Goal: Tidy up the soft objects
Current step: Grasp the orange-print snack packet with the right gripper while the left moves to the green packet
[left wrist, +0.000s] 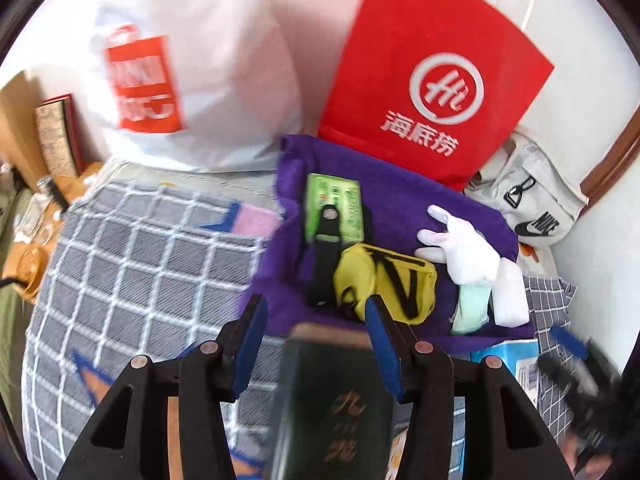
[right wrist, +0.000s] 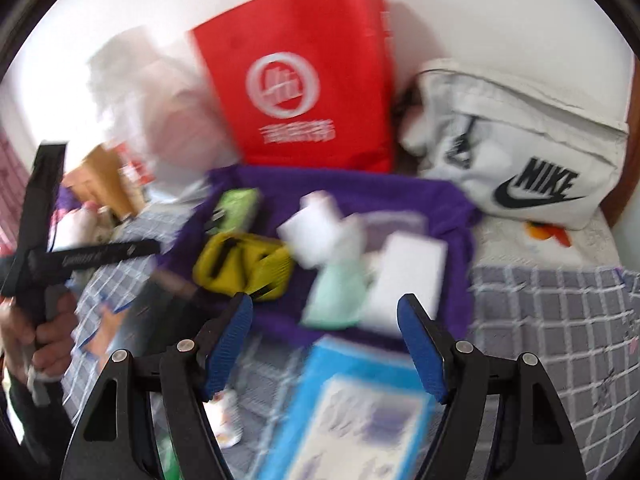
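Left wrist view
Left gripper [left wrist: 316, 316]: jaws parted; a dark book [left wrist: 332, 400] with gold characters on its cover stands between the blue pads, whether they press on it cannot be told.
Purple cloth [left wrist: 400, 200]: spread on the checked bedcover [left wrist: 132, 264]; on it lie a green packet [left wrist: 340, 204], a yellow pouch [left wrist: 384, 284] with black straps, a white glove [left wrist: 464, 248].
Red bag [left wrist: 432, 68]: white round logo, "海底捞" beneath.
White plastic bag [left wrist: 208, 60]: red shopping-bag logo, blurred.
White pouch [left wrist: 532, 204]: "NIKE" with swoosh.

Right wrist view
Right gripper [right wrist: 324, 336]: released, jaws wide, above a blue box [right wrist: 360, 400]; its print is too blurred to read.
Soft things: on the purple cloth, ahead of the jaws.
Person's hand [right wrist: 44, 340]: grips the other tool's handle at left.
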